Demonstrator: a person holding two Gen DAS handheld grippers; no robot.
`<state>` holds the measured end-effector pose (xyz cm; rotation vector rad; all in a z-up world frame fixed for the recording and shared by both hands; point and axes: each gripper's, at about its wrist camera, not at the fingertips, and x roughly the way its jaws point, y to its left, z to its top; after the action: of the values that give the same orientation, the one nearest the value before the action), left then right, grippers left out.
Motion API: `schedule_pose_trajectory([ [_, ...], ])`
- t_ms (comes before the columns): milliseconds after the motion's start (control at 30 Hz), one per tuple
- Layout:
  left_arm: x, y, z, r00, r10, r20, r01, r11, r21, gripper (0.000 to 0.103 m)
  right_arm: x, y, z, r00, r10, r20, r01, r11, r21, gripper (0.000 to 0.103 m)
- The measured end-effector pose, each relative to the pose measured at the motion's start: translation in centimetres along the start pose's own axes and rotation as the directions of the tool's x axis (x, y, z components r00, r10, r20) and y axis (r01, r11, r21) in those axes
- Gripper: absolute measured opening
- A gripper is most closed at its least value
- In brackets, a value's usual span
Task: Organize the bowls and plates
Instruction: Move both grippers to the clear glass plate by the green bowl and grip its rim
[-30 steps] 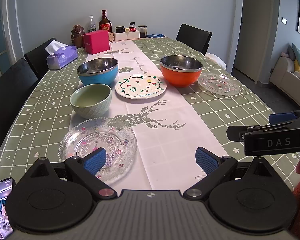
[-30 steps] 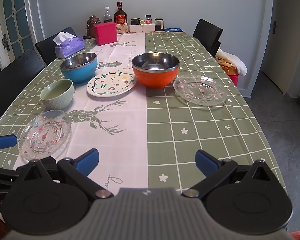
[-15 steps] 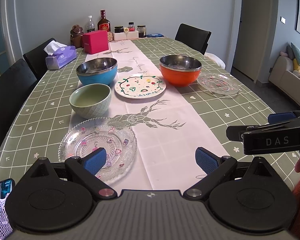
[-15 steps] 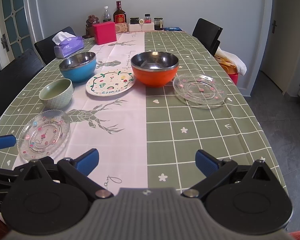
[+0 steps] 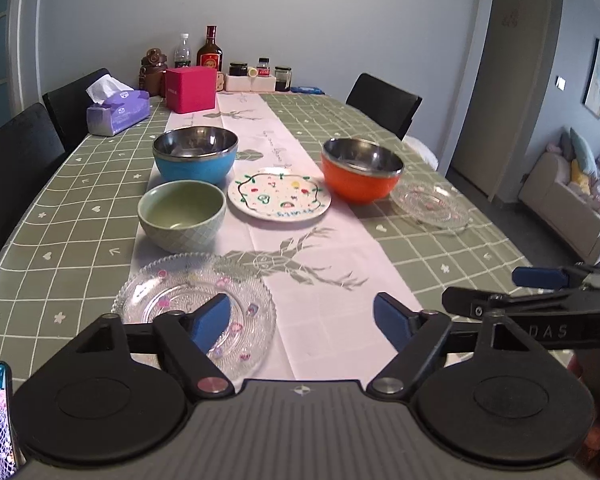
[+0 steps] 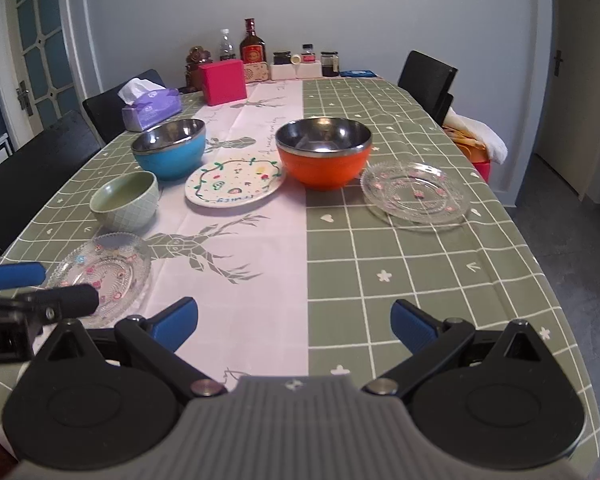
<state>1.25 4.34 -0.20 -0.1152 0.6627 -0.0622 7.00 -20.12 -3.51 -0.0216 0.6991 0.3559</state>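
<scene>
Long table [image 5: 440,240] with green checked cloth and a pale runner down the middle. On the runner, far to near: blue steel bowl [image 5: 195,154], painted white plate [image 5: 279,199] touching-close beside orange steel bowl [image 5: 360,176], green ceramic bowl [image 5: 181,215], then near glass plate [image 5: 194,308] at the front-left. Second glass plate [image 6: 416,196] sits on the green cloth just right of the orange bowl. Left gripper [image 5: 302,322] spread wide, holding nothing, left pad over the near glass plate. Right gripper [image 6: 294,322] also spread wide, holding nothing, above bare cloth. Tissue box [image 5: 118,112] and pink box [image 5: 191,89] at far end.
</scene>
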Motion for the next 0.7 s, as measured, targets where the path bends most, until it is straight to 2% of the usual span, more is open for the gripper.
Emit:
schedule_pose_trajectory([
  [100,0.1,0.1,0.4,1.0,0.025,0.0,-0.025,0.999,0.023,0.075,-0.1,0.4,0.2,0.999,0.04,0.033,-0.04,0.999,-0.015,0.1],
  [200,0.5,0.3,0.9,0.999,0.048,-0.013,-0.047,0.997,0.059,0.058,-0.1,0.9,0.5,0.991,0.115,0.063,-0.112,0.992,-0.052,0.1],
  [267,0.9,0.7,1.4,0.998,0.05,-0.038,-0.047,0.996,0.079,0.037,0.3,1.4,1.1,0.986,0.162,0.033,-0.159,0.984,-0.075,0.1],
  [333,1.1,1.0,1.8,0.996,0.081,-0.048,-0.074,0.988,0.133,0.034,0.9,2.2,1.9,0.98,0.2,0.009,-0.198,0.975,-0.101,0.095],
  [400,1.2,1.6,2.0,0.993,0.112,-0.026,-0.105,0.979,0.175,0.034,1.6,3.0,2.7,0.978,0.211,0.0,-0.209,0.969,-0.129,0.078],
  [500,1.6,3.3,2.2,0.991,0.135,0.007,-0.134,0.972,0.194,0.034,3.2,4.4,3.6,0.97,0.24,-0.029,-0.242,0.958,-0.154,0.074],
  [600,2.8,6.0,2.8,0.988,0.129,-0.083,-0.117,0.984,0.133,0.034,5.2,5.6,4.0,0.952,0.293,-0.091,-0.303,0.944,-0.132,0.068],
  [700,4.3,9.3,3.2,0.973,0.097,-0.207,-0.087,0.994,0.058,0.034,7.6,6.4,4.2,0.933,0.318,-0.169,-0.334,0.939,-0.078,0.068],
])
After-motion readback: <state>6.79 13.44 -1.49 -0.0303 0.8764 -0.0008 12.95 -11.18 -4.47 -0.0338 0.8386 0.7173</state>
